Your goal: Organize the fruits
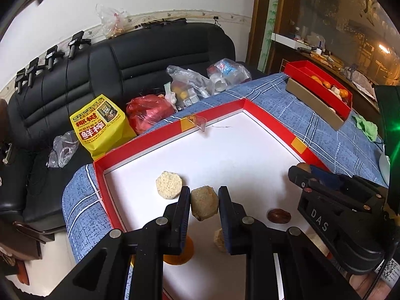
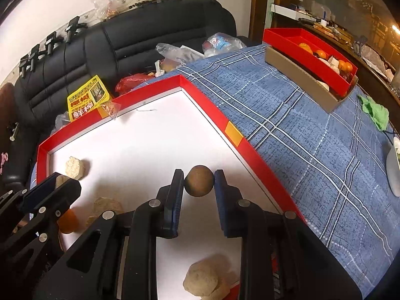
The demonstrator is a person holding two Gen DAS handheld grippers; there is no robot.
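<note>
A large red-rimmed tray (image 1: 112, 155) with a white floor lies on the blue plaid cloth. My left gripper (image 1: 204, 200) is shut on a tan hexagonal cake (image 1: 204, 206) just above the tray floor. A paler hexagonal cake (image 1: 169, 185) lies to its left, a dark red-brown fruit (image 1: 279, 215) to its right. An orange fruit (image 1: 180, 251) and another tan piece (image 1: 220, 240) lie under the fingers. My right gripper (image 2: 199, 181) is shut on a round brown fruit (image 2: 199, 184) near the tray's right rim (image 2: 232, 132). It also shows in the left wrist view (image 1: 303, 167).
A long red box (image 2: 325, 57) holding oranges stands on a brown box at the far right. A green cloth (image 2: 375, 113) and a white dish (image 2: 393, 167) lie on the right. A black sofa (image 1: 150, 57) with bags and a yellow packet (image 1: 100, 125) stands behind.
</note>
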